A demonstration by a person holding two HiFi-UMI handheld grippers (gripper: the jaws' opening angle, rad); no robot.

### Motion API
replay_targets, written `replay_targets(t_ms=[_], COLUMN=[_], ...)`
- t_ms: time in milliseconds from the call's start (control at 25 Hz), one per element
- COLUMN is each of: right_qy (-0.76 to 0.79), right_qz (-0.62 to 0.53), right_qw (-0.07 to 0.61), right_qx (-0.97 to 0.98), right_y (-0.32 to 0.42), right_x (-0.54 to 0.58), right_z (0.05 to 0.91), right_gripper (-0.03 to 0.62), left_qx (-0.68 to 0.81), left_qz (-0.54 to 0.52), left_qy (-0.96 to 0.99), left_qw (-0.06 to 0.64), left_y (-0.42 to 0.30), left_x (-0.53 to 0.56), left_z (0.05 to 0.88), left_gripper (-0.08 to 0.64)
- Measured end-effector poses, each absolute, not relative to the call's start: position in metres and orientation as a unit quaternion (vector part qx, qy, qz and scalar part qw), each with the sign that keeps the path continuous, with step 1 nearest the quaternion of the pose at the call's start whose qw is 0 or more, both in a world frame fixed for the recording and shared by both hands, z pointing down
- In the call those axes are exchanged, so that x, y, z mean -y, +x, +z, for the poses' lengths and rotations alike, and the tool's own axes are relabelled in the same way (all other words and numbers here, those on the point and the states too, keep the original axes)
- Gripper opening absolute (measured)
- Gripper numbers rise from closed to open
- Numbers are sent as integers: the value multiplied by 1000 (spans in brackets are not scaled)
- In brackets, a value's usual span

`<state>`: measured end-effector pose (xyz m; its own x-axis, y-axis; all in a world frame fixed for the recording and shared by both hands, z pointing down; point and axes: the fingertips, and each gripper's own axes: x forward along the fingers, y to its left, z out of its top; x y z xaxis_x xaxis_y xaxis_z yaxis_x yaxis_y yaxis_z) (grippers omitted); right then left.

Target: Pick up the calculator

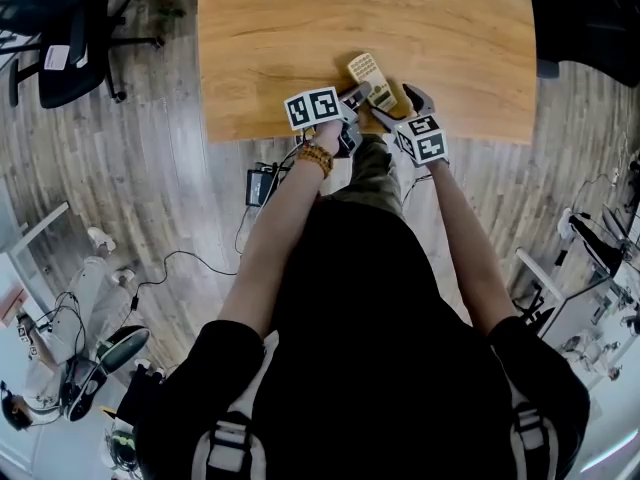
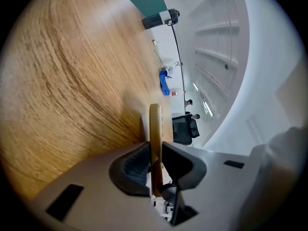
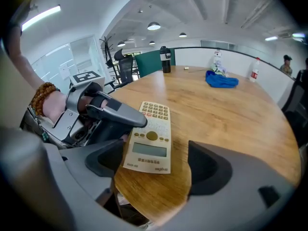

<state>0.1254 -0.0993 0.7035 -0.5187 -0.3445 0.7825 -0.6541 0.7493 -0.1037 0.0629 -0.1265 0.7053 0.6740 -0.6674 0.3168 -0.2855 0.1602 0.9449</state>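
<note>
The left gripper (image 2: 155,163) pinches the calculator (image 3: 150,137) by its left side at the near edge of the table (image 1: 300,28); the right gripper (image 3: 154,171) has its jaws spread at the calculator's near end

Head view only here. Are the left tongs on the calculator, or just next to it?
Observer: On it. In the left gripper view the left tongs pinch the calculator, which shows edge-on with a pad on each face.
Operator: Right tongs?
Observer: Open. The right gripper view shows the right tongs wide apart, with the calculator lying just ahead of them, not gripped.
Operator: Where does left hold it?
Observer: On the long side that shows at the left of the right gripper view. One jaw is over the top face and the other is below it.
</note>
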Motion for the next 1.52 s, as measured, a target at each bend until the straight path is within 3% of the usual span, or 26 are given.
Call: replay_targets(t_ms=[360,920,1240,1360,1520], right_qy=[268,281,292,296,306], right_qz=[151,294,286,277,274], right_qw=[411,380,380,389,403], right_qx=[858,831,830,827,818], right_y=[107,117,123,124,130], right_x=[88,88,89,91,92], right_z=[699,721,714,713,718], right_gripper=[439,439,434,433,433], left_qx=[371,341,330,337,364], left_qz=[-120,-151,-156,-139,-103], left_qy=[659,675,680,694,705], left_qw=[643,637,636,621,599], left_y=[71,70,74,75,73], left_x=[126,128,128,133,136], left_z=[698,680,676,673,672], left_gripper=[84,84,89,169,206])
